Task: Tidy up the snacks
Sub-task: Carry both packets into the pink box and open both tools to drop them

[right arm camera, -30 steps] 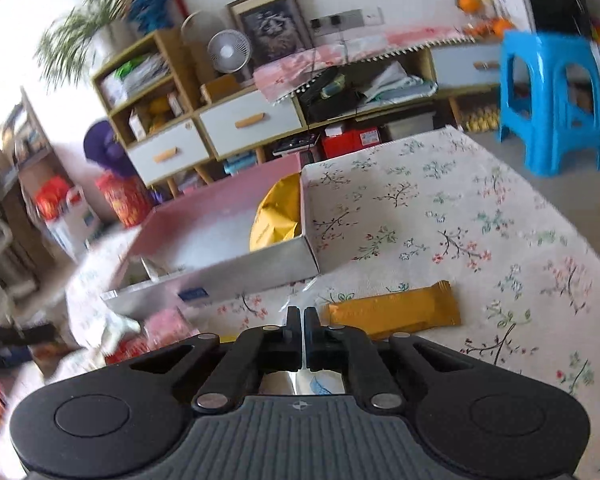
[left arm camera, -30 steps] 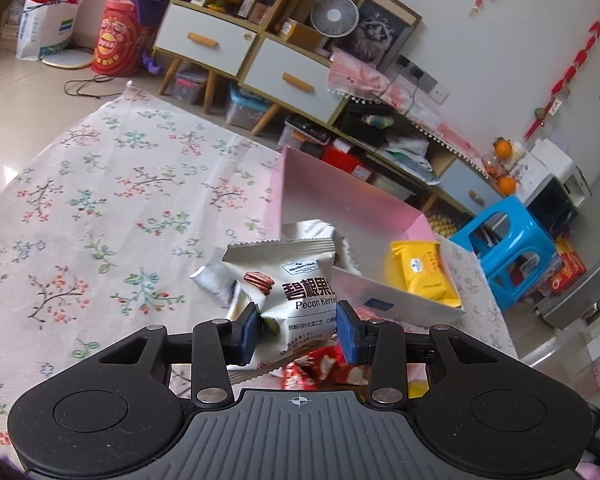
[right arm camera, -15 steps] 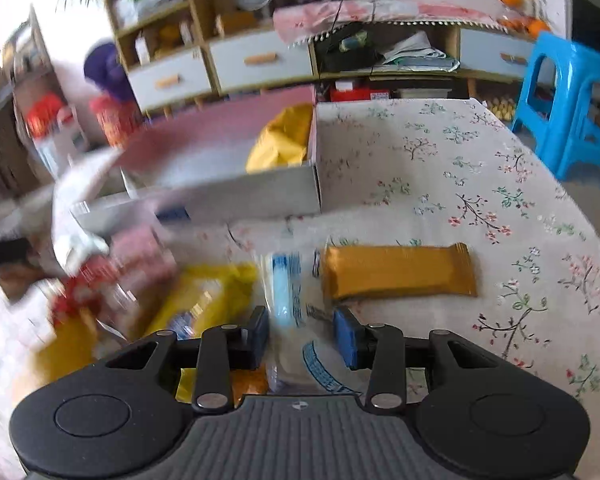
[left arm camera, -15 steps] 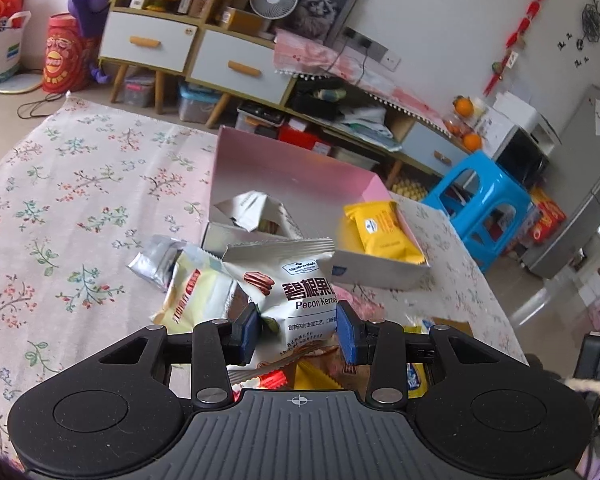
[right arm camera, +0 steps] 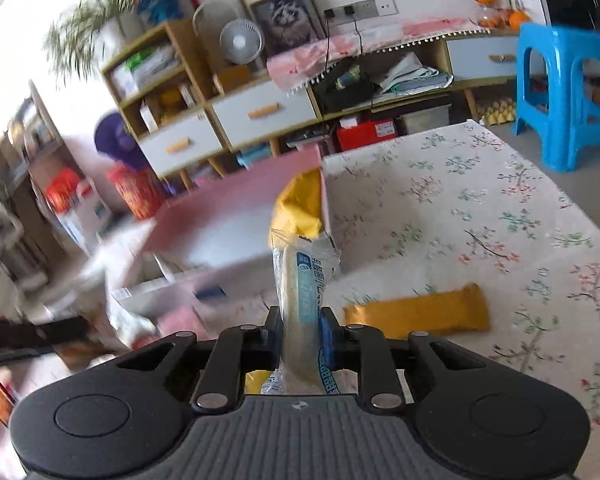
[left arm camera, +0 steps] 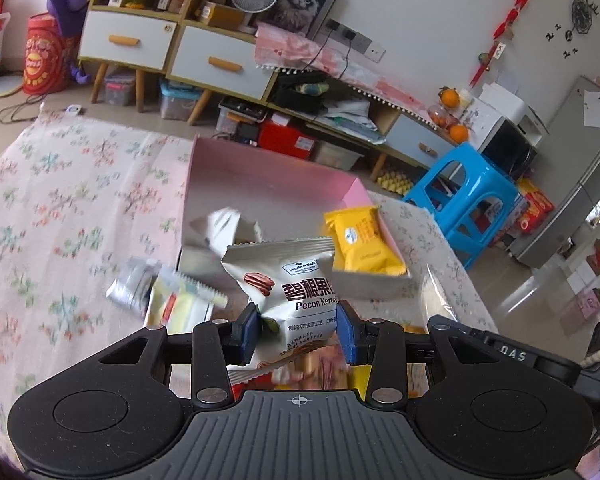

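My left gripper (left arm camera: 298,330) is shut on a white pecan kernel packet (left arm camera: 290,286) and holds it above the table in front of the pink box (left arm camera: 268,196). The box holds a yellow packet (left arm camera: 362,240) and a crumpled white packet (left arm camera: 228,226). My right gripper (right arm camera: 300,330) is shut on a clear blue-printed snack pack (right arm camera: 304,280), lifted off the table near the box's corner (right arm camera: 328,216). A gold bar wrapper (right arm camera: 418,316) lies on the cloth to the right of it.
Loose packets (left arm camera: 172,296) lie on the floral tablecloth (left arm camera: 60,208) left of the box, with more red and yellow wrappers (left arm camera: 316,368) under my left gripper. A blue stool (right arm camera: 568,92) and a low cabinet (right arm camera: 260,116) stand beyond the table.
My right gripper went from open around the clear snack pack to shut on it and lifted it. My left gripper kept the pecan packet and shifted slightly toward the box.
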Tool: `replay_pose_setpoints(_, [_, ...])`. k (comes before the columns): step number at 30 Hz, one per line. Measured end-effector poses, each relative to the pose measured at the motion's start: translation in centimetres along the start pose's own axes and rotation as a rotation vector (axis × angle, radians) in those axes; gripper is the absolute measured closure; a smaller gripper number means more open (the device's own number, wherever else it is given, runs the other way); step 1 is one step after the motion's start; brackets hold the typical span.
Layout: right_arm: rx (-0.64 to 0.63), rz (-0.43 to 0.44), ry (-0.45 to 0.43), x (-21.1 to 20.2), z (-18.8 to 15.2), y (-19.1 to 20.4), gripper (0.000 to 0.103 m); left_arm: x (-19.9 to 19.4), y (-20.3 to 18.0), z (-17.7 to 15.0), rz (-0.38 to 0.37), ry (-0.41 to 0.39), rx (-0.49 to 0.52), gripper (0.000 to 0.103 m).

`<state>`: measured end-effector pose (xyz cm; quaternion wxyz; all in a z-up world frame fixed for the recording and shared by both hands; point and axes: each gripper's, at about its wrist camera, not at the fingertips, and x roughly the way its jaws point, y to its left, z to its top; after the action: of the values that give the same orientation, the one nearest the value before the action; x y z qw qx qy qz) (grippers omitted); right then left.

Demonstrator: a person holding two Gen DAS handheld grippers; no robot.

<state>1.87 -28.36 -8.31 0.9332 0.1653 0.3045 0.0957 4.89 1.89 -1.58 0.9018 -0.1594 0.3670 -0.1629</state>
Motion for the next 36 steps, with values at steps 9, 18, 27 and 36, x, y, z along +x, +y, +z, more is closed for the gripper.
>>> replay_pose_setpoints(9, [0.133, 0.138, -0.029, 3.1, 3.3, 1.6, 0.094, 3.9, -1.0, 4.3, 0.03, -0.005, 0.06, 0.066])
replay_pose_setpoints(18, [0.224, 0.201, 0.013, 7.4, 6.0, 2.4, 0.094, 9.2, -0.2, 7.2, 0.122, 0.016, 0.049, 0.066])
replay_pose_setpoints(27, [0.244, 0.162, 0.069, 10.0, 5.9, 2.0, 0.093, 12.3, 0.0, 8.2, 0.181, 0.001, 0.08, 0.066])
replay_pose_setpoints(36, [0.19, 0.114, 0.045, 9.2, 6.2, 2.7, 0.078, 12.7, 0.2, 8.0, 0.198, -0.005, 0.056, 0.049])
